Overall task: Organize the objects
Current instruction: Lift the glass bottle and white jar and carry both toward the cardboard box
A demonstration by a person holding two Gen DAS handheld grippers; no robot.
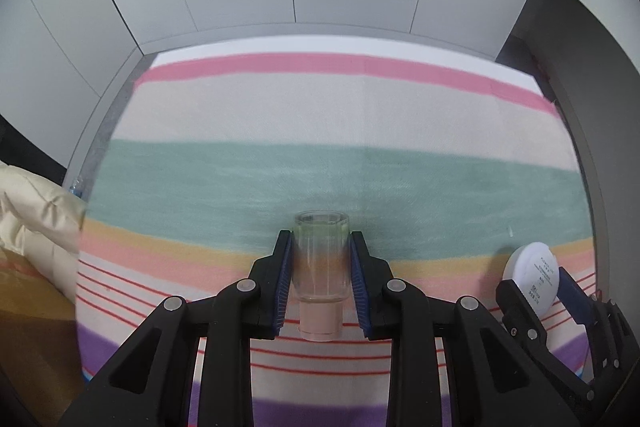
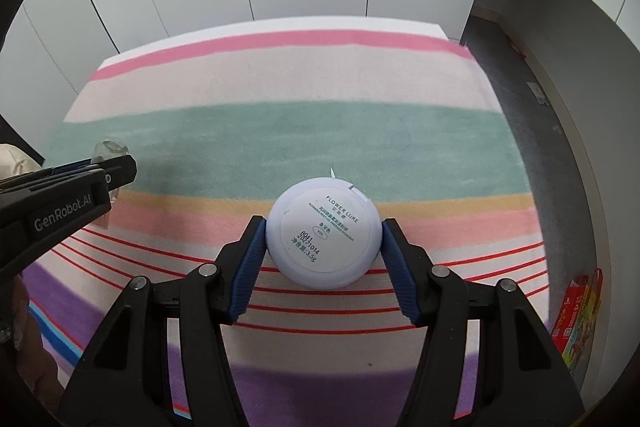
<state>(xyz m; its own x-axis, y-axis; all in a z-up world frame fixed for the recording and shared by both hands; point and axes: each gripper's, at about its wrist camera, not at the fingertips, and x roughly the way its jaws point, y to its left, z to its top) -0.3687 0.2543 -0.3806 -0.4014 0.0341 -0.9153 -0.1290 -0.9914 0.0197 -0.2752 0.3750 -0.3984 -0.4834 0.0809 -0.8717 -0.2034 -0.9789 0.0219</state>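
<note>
Both claws are loaded now. My left gripper (image 1: 320, 279) is closed on a small clear plastic bottle with a pale pink cap (image 1: 320, 275), its blue ribbed pads pressing the smooth sides, cap toward me. My right gripper (image 2: 323, 251) is clamped on a round white powder compact with a printed label (image 2: 324, 233), held only at its curved rim, at 9 and 3 o'clock of the disc.

I judge the compact the bigger risk: such a thin grip on a rounded edge could let it pivot or pop out if I tilt my wrist. The bottle wall is slick and may slide through the pads.

Below lies the striped cloth (image 2: 280, 131), soft, so a drop would roll toward 12 o'clock. At 9 o'clock in the right view the other claw is near; the two could collide.
</note>
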